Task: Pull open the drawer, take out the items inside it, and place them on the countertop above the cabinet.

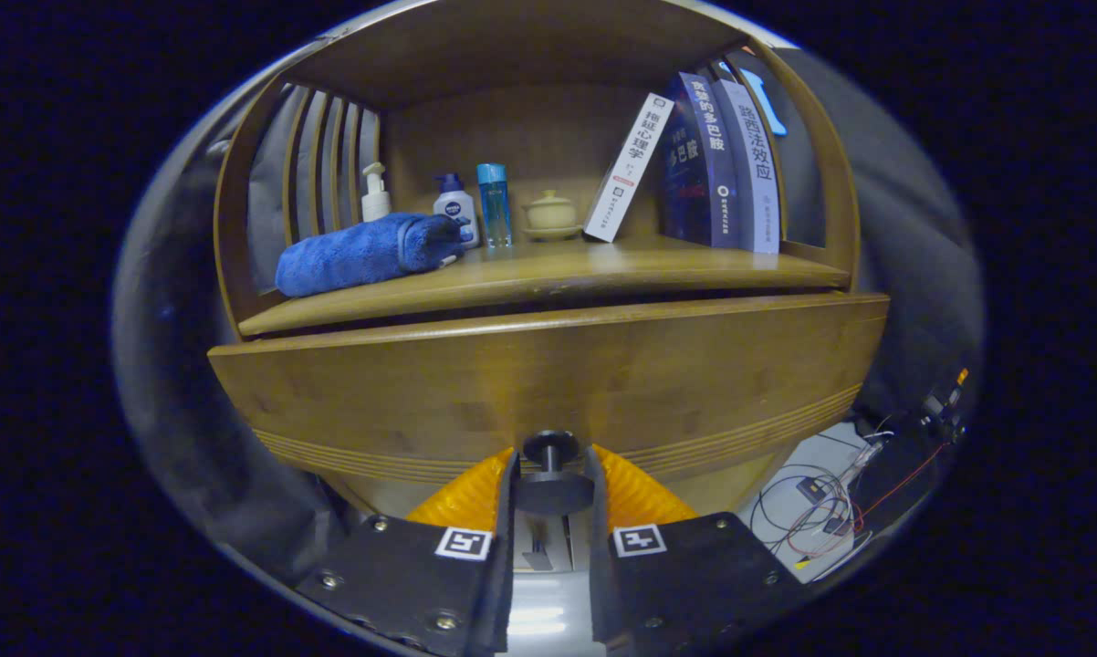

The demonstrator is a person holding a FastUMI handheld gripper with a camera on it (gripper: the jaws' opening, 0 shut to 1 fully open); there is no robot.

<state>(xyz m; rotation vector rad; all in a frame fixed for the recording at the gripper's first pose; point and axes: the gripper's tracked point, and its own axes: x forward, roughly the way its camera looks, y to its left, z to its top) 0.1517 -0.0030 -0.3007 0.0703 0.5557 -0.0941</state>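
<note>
On wooden countertop [548,265]: rolled blue towel [366,253], bottles, books; below, gripper [551,479] jaws clamp drawer knob [551,474].

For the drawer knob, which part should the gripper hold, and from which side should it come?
Grip the knob behind its round cap, on the narrow stem, coming straight from the drawer front. The cap is wider than the stem, so it should stop the fingers slipping off. The gripper already brackets it.
</note>
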